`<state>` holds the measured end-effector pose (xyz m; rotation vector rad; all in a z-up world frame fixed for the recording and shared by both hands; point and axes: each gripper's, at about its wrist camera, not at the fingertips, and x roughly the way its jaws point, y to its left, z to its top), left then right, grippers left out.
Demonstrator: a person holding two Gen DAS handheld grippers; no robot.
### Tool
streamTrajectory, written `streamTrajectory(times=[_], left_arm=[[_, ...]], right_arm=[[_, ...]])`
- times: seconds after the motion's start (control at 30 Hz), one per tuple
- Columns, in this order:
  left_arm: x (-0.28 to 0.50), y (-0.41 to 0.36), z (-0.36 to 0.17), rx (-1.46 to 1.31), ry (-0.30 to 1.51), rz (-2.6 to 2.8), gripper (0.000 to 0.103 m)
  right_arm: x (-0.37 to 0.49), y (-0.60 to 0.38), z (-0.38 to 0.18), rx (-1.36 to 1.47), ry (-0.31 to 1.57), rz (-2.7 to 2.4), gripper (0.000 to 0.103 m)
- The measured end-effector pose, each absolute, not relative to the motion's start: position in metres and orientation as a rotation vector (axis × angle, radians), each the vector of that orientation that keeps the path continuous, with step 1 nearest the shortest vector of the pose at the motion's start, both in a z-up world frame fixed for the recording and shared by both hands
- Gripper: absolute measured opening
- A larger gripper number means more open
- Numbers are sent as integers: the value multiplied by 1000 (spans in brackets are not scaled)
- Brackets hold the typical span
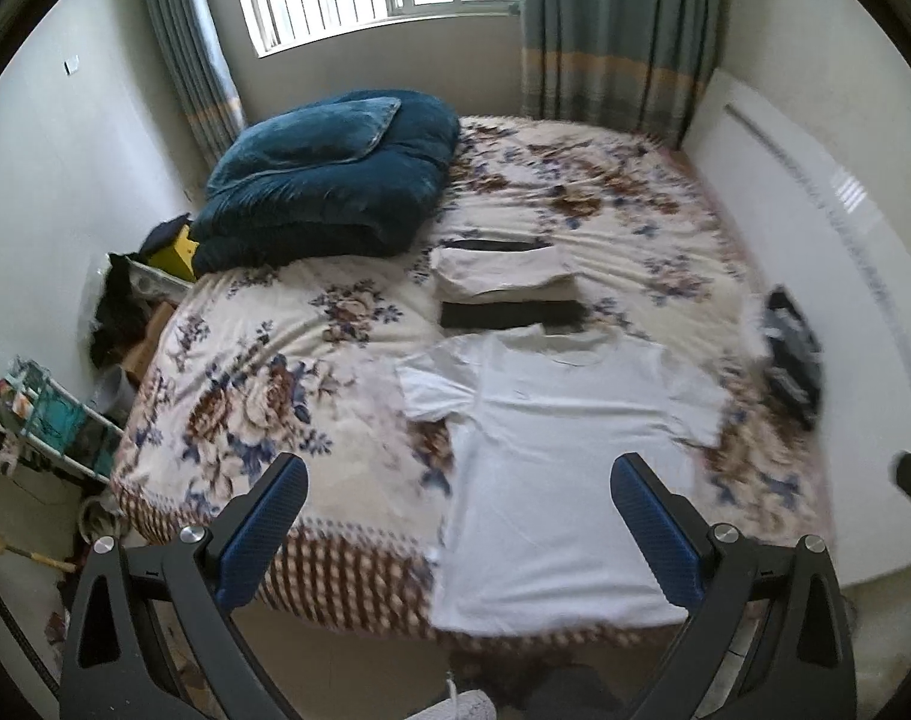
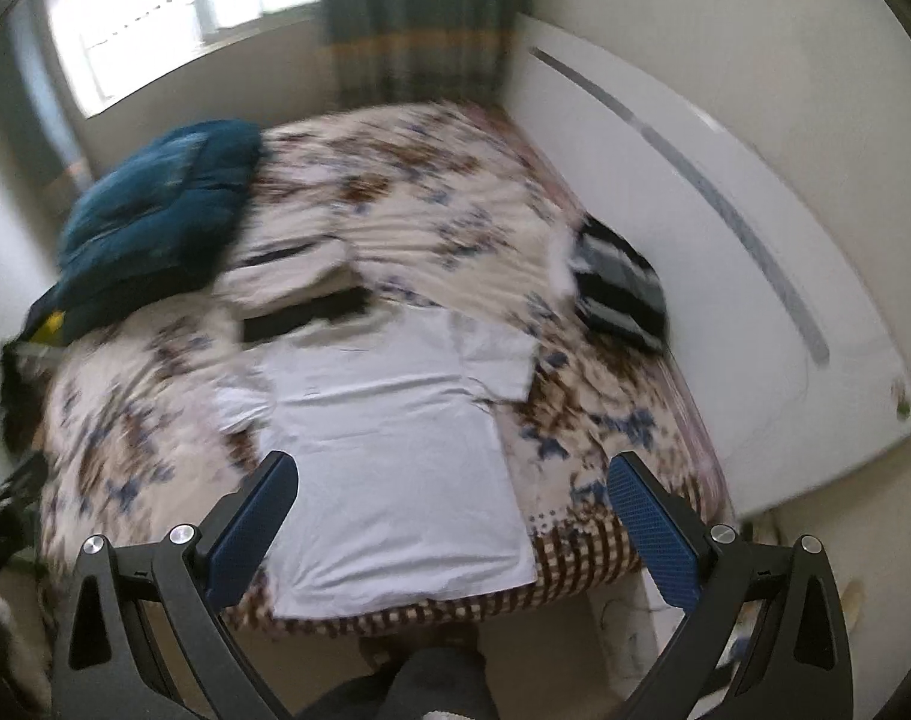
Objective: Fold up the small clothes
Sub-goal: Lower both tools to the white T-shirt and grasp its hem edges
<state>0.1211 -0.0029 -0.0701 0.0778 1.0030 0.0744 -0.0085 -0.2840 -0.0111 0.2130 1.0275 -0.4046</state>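
A white T-shirt (image 1: 551, 456) lies flat on the floral bedspread (image 1: 275, 360), neck away from me, hem at the near edge. It also shows in the right wrist view (image 2: 389, 462). Beyond it sits a stack of folded white and black clothes (image 1: 506, 282), also in the right wrist view (image 2: 299, 294). My left gripper (image 1: 458, 468) is open and empty, held above the shirt's lower left part. My right gripper (image 2: 452, 468) is open and empty above the shirt's lower right part. A dark striped garment (image 2: 620, 294) lies by the headboard.
A folded teal quilt (image 1: 329, 180) takes the far left of the bed. A white headboard (image 1: 815, 276) lines the right side. Clutter and a rack (image 1: 53, 420) stand on the floor at left. A window and curtains (image 1: 617, 30) are behind.
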Motion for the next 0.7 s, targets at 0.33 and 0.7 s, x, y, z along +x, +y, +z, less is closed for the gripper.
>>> streamTrajectory(times=[0.33,0.7], left_arm=[[255,-24,-260,100,1205,234,103],[341,-37,-472,78,1431,316,103]], right_arm=[[99,-465,-297,661,1228,-549,103],[190,-549,-572,1195,1199,-673,86]])
